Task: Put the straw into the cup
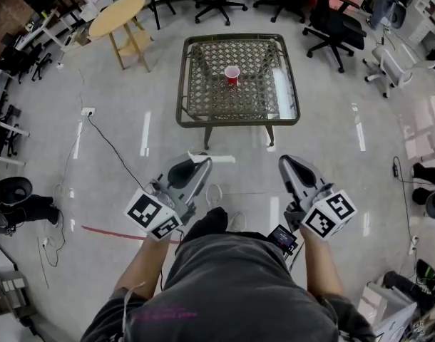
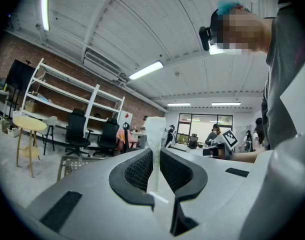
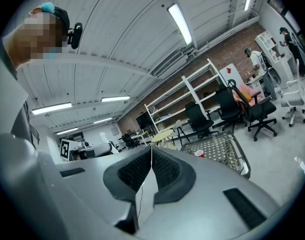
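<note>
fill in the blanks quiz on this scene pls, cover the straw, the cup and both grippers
1. The left gripper is shut on the straw, whose colour is ___.
2. The right gripper has its jaws together, holding ___.
3. The cup stands on the mesh table and is ___ in colour.
4. In the head view the round wooden table lies to the mesh table's ___.

Missing words: white; nothing; red; left

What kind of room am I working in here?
Probably an open-plan office or lab: black swivel chairs, white shelving on a brick wall, strip lights overhead.
</note>
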`<state>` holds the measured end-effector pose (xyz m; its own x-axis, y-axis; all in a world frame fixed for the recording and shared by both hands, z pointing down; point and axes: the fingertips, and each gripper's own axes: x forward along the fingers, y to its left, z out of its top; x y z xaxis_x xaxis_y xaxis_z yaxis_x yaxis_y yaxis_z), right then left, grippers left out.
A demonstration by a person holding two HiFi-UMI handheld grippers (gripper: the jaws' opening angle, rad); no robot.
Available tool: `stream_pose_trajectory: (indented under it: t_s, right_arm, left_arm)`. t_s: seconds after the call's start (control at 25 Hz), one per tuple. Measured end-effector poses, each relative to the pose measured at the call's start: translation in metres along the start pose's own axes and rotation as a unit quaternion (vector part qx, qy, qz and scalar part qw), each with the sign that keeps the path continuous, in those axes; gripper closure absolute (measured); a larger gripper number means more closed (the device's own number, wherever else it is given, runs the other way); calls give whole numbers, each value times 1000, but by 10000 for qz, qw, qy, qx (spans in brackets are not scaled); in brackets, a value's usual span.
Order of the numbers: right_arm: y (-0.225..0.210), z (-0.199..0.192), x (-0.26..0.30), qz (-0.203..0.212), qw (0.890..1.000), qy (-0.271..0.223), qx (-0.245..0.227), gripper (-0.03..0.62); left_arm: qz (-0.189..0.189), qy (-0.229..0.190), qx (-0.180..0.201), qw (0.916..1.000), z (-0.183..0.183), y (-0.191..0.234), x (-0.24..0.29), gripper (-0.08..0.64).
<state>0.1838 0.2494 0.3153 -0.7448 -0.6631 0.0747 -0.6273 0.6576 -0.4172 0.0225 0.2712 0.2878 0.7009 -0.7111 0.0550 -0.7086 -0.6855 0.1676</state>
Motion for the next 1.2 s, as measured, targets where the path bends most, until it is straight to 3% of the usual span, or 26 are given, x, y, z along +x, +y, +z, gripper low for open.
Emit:
stream_pose_trajectory:
  t_s: [0.48, 1.2]
  right_arm:
    - [-20, 1, 24, -188, 9998, 78, 42, 577]
    - [-29, 14, 111, -311, 9993, 208, -37, 577]
  left_arm:
    - [-141, 43, -41, 9999, -1, 29, 24, 509]
    - [-260, 39, -237, 9994, 5, 115, 41, 509]
